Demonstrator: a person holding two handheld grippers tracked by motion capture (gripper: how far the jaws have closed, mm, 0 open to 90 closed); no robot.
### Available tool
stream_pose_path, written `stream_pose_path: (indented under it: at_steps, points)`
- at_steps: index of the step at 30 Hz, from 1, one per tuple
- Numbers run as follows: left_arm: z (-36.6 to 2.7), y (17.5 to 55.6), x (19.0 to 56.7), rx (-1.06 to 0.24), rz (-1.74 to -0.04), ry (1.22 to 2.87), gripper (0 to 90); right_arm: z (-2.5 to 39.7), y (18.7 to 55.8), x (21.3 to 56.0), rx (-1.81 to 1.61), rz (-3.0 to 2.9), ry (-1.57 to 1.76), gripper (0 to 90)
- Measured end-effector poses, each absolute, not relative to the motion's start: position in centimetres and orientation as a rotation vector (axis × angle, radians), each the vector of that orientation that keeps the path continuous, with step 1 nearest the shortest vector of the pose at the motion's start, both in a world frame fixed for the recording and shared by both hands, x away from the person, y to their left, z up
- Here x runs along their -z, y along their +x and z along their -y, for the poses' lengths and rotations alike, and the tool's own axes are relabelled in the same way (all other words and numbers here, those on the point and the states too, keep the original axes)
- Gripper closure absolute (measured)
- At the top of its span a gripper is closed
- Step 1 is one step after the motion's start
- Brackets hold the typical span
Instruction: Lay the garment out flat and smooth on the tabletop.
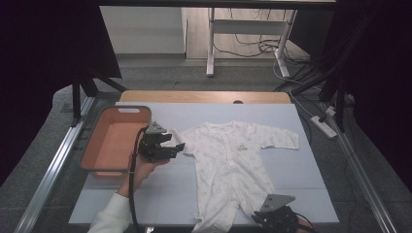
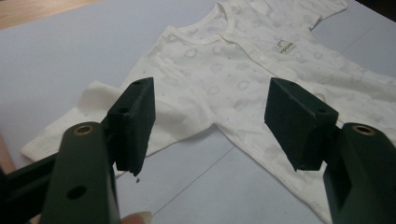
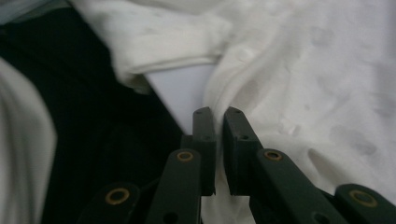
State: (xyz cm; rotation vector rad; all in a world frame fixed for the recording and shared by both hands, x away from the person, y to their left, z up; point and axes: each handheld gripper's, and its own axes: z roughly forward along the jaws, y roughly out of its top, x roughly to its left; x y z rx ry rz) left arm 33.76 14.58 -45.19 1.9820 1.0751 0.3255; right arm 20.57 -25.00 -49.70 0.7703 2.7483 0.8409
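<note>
The left gripper [image 2: 210, 123] hung spread wide over the sleeve of the baby romper [image 1: 232, 160]. The right gripper [image 3: 218, 116] was pressed nearly together, seemingly pinching the romper's leg edge.

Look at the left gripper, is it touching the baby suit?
Apart. In the left gripper view, the left gripper hangs open above the baby suit, with bare mat showing between its jaws and the sleeve.

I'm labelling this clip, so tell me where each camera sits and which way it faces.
High view: above the near table edge, looking forward and down on the romper, bin, left claw and hand.
Left gripper view: on the left claw, jaws apart, facing the sleeve.
Right gripper view: on the right claw, jaws nearly together at a leg.
All share the romper.
</note>
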Motion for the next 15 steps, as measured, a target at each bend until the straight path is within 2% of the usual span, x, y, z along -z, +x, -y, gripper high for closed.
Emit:
stream_pose_path:
  at_steps: [6,7,11,15]
  points:
    - [-14.6,33.7,45.2,-0.323,-1.071,1.980,34.4,23.4,19.5,49.4,-0.931,-2.804,0.706,82.3]
    - [-14.6,33.8,45.2,-0.321,-1.073,1.978,34.5,23.3,19.4,49.4,-0.944,-2.806,0.695,79.6]
    - [-14.7,33.8,45.3,-0.319,-1.076,1.980,34.4,23.8,19.9,48.6,-1.052,-2.734,0.704,57.0]
    - [-14.7,33.8,45.2,-0.318,-1.076,1.974,34.4,26.1,20.9,47.7,-1.116,-2.597,0.844,49.7]
